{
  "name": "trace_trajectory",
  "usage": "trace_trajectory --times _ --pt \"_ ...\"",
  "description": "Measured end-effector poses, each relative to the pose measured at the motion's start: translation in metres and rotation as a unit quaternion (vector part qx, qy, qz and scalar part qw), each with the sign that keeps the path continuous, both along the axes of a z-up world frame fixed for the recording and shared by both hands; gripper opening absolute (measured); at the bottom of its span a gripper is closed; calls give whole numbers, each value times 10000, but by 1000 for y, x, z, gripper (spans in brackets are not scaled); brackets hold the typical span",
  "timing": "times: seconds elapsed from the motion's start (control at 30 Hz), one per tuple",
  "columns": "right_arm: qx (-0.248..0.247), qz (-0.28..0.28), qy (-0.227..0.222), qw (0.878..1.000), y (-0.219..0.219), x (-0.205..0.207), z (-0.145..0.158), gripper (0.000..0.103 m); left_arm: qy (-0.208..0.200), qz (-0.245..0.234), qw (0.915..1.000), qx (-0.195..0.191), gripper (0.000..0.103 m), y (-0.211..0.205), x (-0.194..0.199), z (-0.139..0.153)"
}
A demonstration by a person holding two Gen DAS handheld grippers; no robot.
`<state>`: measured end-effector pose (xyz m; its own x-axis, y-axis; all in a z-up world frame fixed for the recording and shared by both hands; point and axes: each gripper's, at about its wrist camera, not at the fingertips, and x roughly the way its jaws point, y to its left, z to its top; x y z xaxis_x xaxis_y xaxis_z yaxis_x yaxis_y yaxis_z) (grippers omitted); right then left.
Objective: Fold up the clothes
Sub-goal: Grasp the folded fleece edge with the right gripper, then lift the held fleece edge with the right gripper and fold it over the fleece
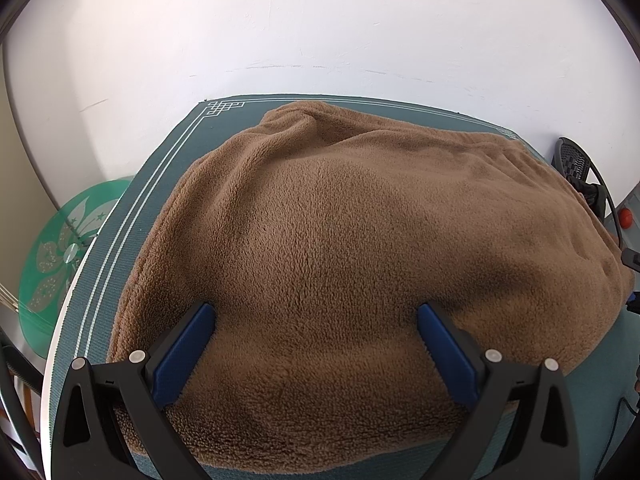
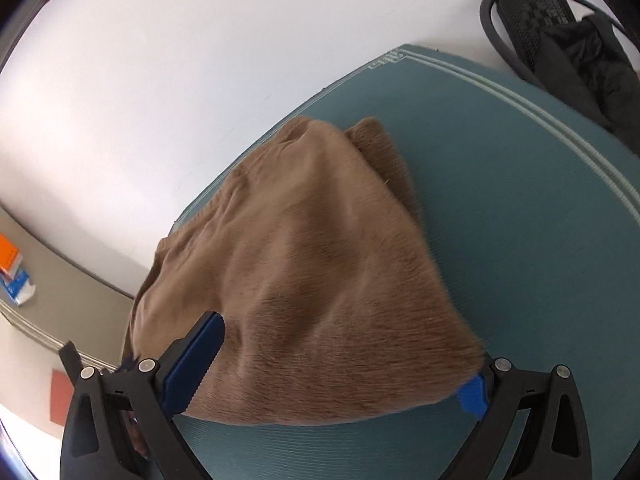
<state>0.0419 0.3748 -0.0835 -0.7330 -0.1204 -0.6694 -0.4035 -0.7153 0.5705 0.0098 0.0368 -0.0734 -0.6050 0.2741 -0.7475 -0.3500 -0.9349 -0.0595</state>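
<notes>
Lying across a teal mat (image 1: 172, 168) on the white worktop (image 1: 280, 32): a brown fleece (image 1: 340, 240), folded over, covering most of the mat in the left view. Standing behind the far right corner: a black chair (image 2: 532, 4) with dark cloth draped on it. Hovering low over the fleece's near edge: left claw (image 1: 316, 312), spread wide, fingers (image 1: 188, 344) straddling the pile. Lifting a fleece flap: right claw (image 2: 340, 360), also wide, fabric draped between its fingers (image 2: 200, 352); grip itself impossible to tell.

Fuzzy brown fleece garment (image 1: 340, 248), ribbed teal mat (image 1: 168, 184)
</notes>
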Motion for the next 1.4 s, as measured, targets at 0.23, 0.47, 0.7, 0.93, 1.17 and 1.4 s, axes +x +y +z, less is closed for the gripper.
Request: trace_trajectory --times 0.23,0.47,0.7,0.93,1.17,1.4 --pt "-699 -491 352 9957 4 -1 -2 103 -2 0 10000 5 101 0 0 0" --pt "-617 -832 483 9934 -17 -4 2 103 -2 -3 10000 11 101 -1 1 1" --pt "-356 -1213 447 9910 -34 2 6 83 1 -8 10000 25 101 0 1 0" --pt "-557 -1277 504 9890 -32 12 -1 46 2 -10 10000 49 102 -1 2 0" --pt "-563 -1139 485 9907 -37 6 5 50 3 -3 10000 58 102 -1 2 -1" --pt "-270 -1203 511 9910 -51 1 13 48 15 -6 9999 165 102 -4 3 0"
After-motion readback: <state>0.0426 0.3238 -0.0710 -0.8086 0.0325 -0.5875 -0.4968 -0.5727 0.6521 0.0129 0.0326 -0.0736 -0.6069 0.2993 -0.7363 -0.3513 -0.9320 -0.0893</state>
